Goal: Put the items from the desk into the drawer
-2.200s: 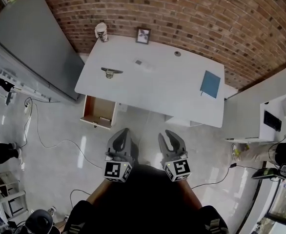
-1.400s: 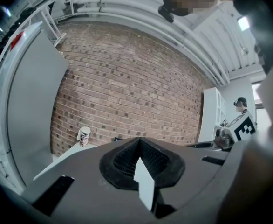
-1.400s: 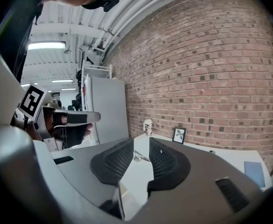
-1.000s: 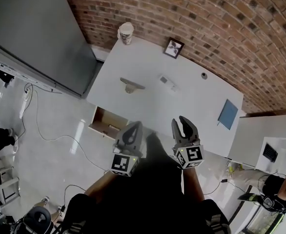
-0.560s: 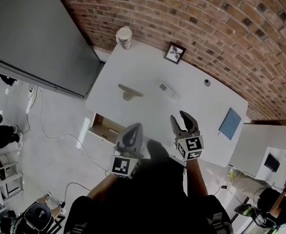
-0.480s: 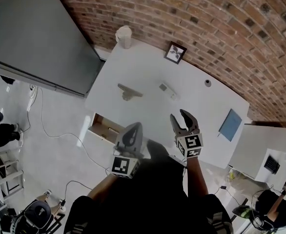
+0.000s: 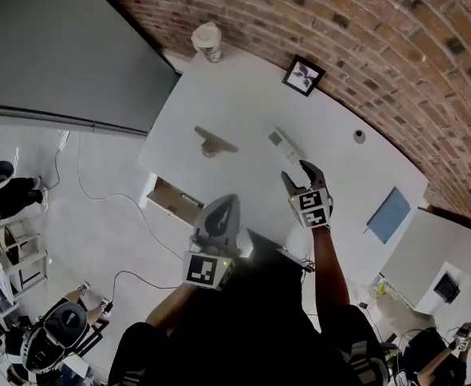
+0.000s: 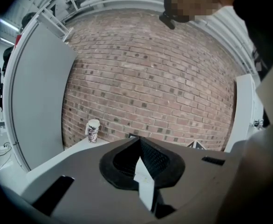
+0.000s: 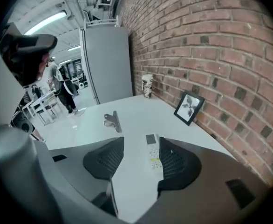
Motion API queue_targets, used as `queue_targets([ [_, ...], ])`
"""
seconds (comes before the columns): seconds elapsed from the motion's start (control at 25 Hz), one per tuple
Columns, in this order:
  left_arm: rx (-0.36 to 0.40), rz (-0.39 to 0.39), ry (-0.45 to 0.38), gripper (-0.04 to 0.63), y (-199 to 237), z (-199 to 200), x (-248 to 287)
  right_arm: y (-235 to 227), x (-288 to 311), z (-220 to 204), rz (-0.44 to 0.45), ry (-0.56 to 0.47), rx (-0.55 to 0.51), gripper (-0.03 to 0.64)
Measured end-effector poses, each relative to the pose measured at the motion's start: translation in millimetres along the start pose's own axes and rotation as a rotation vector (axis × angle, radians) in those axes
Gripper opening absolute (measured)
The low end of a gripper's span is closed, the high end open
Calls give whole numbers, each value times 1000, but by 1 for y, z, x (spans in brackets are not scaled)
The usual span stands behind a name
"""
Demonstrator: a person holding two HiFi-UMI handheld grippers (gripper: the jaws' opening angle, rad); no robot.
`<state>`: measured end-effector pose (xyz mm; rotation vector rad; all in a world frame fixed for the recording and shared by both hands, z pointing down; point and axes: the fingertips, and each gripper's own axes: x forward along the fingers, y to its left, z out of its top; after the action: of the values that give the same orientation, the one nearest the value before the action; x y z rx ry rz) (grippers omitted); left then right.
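On the white desk (image 7: 219, 95) lie a white remote (image 7: 285, 143), a grey binder clip (image 7: 214, 142) and a blue notebook (image 7: 392, 214). A paper cup (image 7: 207, 41) and a small framed picture (image 7: 303, 75) stand by the brick wall. The wooden drawer (image 7: 174, 202) under the desk's left end is open. My right gripper (image 7: 297, 174) is open above the desk, just short of the remote (image 9: 153, 153), which shows between its jaws. The clip (image 9: 112, 121) lies further left. My left gripper (image 7: 222, 215) is shut and empty, held off the desk's front edge.
A grey partition (image 7: 67, 47) stands left of the desk. A round cable grommet (image 7: 359, 136) sits in the desk top. Cables (image 7: 83, 191) trail on the floor at left. Another white desk (image 7: 440, 264) stands at right. A person (image 9: 66, 92) stands in the distance.
My right gripper has reached forward over the desk to just short of the remote, still open. The view has come closer to the desk. The left gripper stays shut and low.
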<state>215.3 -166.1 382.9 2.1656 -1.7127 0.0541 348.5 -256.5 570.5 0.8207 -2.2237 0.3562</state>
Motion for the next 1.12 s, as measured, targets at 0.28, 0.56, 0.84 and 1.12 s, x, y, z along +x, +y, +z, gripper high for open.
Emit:
queue_targets([
  [0.28,-29,56,33,0,3,-11,12,-19,67,-37,42,107,-43,238],
  [0.56,-41,116,60,0,9,-16,16,-25,108,-75,77,220,-45,268],
  [0.84,-58,147,78,0,8,-24,16,-36,130,-85,90,249,-47,275],
  [1.12,-66,182,82,0,10,-27,10,-36,138,-94,102,274,-52,275],
])
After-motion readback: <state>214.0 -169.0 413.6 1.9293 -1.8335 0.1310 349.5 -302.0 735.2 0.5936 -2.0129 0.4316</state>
